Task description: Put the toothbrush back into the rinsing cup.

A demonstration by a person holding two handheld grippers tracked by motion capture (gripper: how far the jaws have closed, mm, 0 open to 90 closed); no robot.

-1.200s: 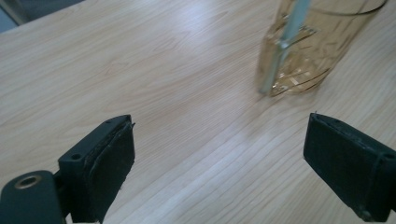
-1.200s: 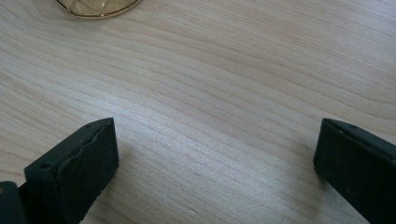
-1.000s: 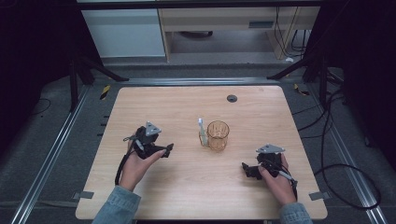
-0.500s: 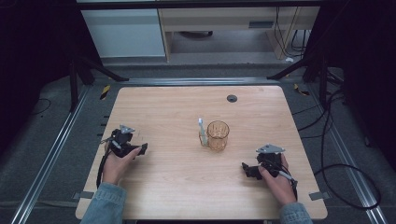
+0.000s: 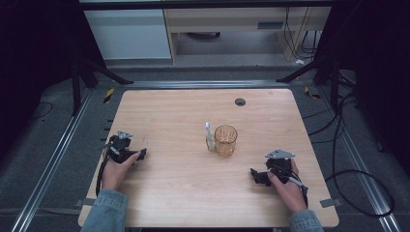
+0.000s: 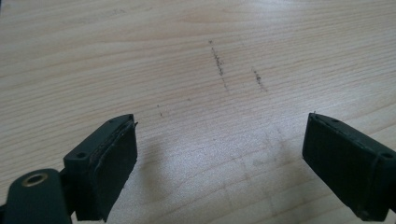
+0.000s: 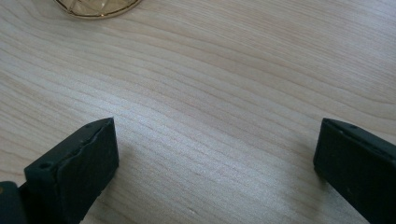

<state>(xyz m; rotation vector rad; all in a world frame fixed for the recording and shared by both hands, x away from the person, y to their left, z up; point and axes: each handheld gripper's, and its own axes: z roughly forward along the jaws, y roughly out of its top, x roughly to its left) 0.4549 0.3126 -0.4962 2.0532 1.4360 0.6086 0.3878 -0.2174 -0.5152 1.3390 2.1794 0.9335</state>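
Grippers at rest on table (image 5: 183, 121): left gripper (image 5: 140, 154) and right gripper (image 5: 253, 173) both spread, well apart from amber cup (image 5: 226, 140) with toothbrush (image 5: 209, 134).

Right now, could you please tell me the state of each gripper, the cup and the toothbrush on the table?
Left gripper: open, holding nothing, low over bare wood.
Right gripper: open, holding nothing, low over bare wood.
Cup: upright near the table's middle, not gripped.
Toothbrush: standing against the cup's left side, head up, not gripped.
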